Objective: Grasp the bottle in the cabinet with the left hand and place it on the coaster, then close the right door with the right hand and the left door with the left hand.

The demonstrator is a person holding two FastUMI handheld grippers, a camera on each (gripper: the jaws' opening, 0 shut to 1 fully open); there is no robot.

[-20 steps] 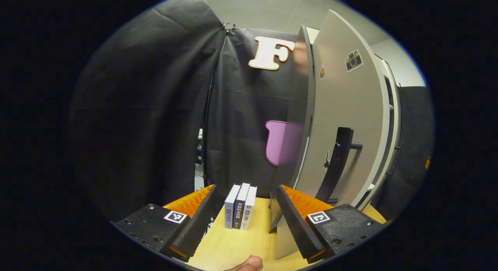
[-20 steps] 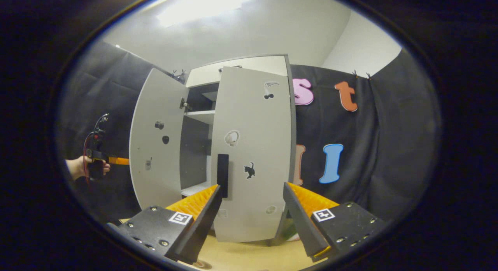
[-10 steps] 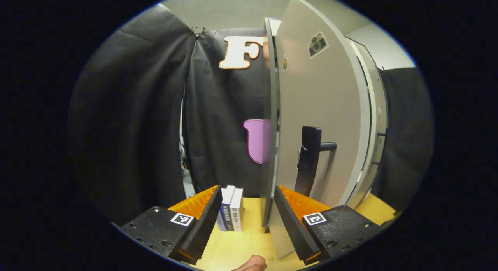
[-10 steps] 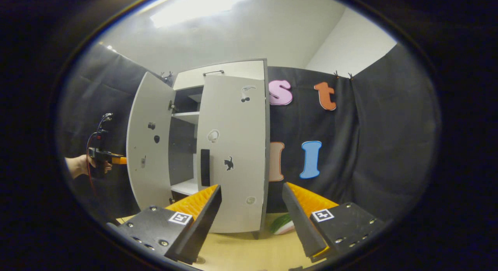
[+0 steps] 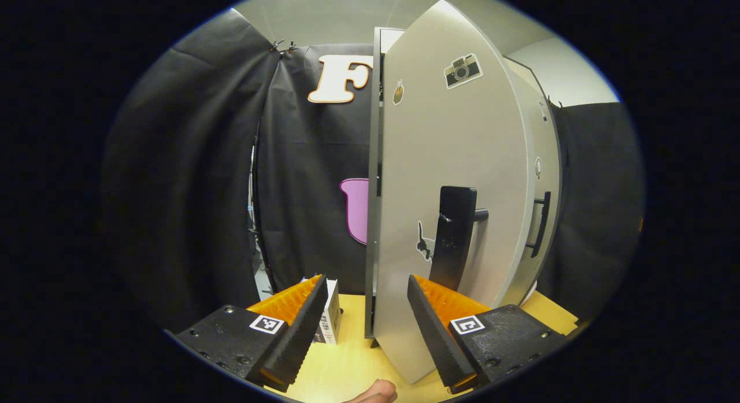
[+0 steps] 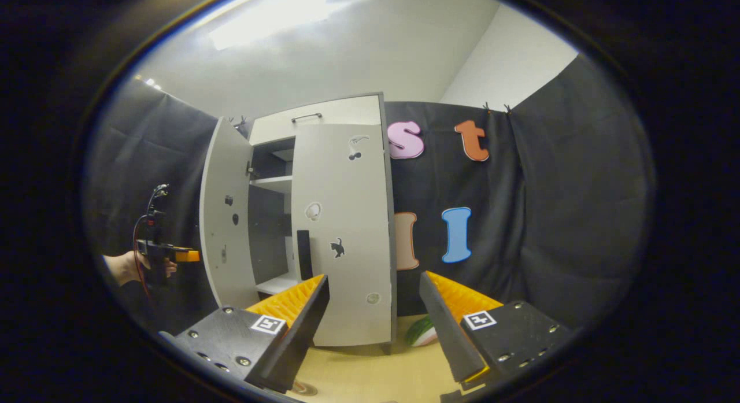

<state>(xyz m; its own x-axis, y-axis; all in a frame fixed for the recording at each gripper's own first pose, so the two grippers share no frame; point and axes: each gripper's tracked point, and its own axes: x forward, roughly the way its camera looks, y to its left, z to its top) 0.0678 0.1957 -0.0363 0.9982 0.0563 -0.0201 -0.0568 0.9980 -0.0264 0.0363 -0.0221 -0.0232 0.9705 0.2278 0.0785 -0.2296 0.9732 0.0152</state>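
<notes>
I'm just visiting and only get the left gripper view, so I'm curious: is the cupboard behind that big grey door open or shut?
Observer: In the right gripper view the left door stands ajar, and the right door looks shut.
Visitor: Anything inside?
Observer: Through the gap I see a shelf, apparently bare.
Visitor: And the other gripper?
Observer: The right gripper is open, short of the right door, holding nothing.
</notes>
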